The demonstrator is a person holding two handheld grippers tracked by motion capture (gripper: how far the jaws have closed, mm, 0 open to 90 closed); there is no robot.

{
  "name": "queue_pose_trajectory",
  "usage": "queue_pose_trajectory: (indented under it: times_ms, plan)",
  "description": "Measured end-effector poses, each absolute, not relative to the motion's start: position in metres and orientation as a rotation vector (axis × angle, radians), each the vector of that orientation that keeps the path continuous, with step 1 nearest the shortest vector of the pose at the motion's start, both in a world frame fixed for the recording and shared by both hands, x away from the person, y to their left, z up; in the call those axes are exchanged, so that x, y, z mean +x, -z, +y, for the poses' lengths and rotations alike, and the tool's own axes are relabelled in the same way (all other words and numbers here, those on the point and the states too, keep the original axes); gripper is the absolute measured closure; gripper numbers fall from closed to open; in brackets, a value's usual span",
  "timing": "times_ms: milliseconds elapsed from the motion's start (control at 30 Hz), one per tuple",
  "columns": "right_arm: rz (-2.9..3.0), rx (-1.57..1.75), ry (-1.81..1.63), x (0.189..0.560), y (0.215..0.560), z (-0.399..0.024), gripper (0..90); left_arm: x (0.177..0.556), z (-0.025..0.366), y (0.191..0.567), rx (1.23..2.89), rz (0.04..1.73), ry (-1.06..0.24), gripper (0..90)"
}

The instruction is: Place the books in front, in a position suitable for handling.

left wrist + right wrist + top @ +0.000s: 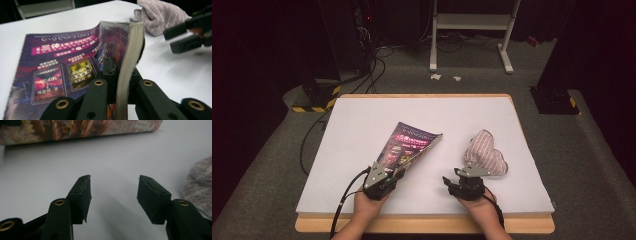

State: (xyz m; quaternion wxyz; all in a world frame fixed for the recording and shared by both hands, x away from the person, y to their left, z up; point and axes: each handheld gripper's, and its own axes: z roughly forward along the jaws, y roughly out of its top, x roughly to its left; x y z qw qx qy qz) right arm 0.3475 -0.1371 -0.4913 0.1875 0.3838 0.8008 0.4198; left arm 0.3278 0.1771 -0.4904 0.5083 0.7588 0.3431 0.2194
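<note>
The left claw (pixel 398 172) is clamped tight on the near edge of a thick softcover book (pixel 409 146), its jaws pressing on either side of the block of cream pages just beside the spine. The book's glossy cover is purple and magenta, with panels of pictures and pale lettering; it is tilted, near end raised in the grip, far corner low toward the bench, and the cover curves away from the pages. The right claw (pixel 451 180) stands just right of the book, its jaws partly apart with nothing between them, close above the surface. Beyond that claw, right of the book, lies a crumpled pinkish-grey striped cloth (pixel 485 154). The bench (pixel 362 115) is wood under a white sheet; behind it are grey carpet, black cables and a white frame (pixel 472 22).
</note>
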Motion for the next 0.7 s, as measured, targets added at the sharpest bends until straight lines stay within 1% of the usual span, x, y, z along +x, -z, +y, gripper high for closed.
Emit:
queue_pose_trajectory:
  times_ms: [233,333,400,433,467,533,567,700]
  plan:
    - [2.154,1.074,-1.179,0.351,0.474,-0.155,39.2,0.327,0.177,0.497,1.825,0.830,-0.499,82.3]
    - [2.057,1.102,-1.140,0.357,0.463,-0.175,35.8,0.327,0.178,0.498,1.813,0.834,-0.485,82.2]
    - [2.033,1.111,-1.127,0.359,0.460,-0.181,35.3,0.328,0.178,0.498,1.806,0.837,-0.477,82.2]
    - [1.997,1.141,-1.087,0.364,0.457,-0.193,33.5,0.328,0.179,0.498,1.807,0.836,-0.474,82.2]
    - [1.997,1.141,-1.087,0.364,0.457,-0.193,33.5,0.328,0.180,0.498,1.804,0.838,-0.467,82.2]
    - [1.973,1.217,-1.040,0.378,0.459,-0.212,31.9,0.329,0.181,0.499,1.792,0.843,-0.451,82.1]
    - [1.973,1.217,-1.040,0.378,0.459,-0.212,31.9,0.330,0.182,0.499,1.790,0.845,-0.445,82.1]
    - [2.038,1.293,-1.005,0.397,0.470,-0.223,32.0,0.330,0.183,0.499,1.777,0.850,-0.432,82.1]
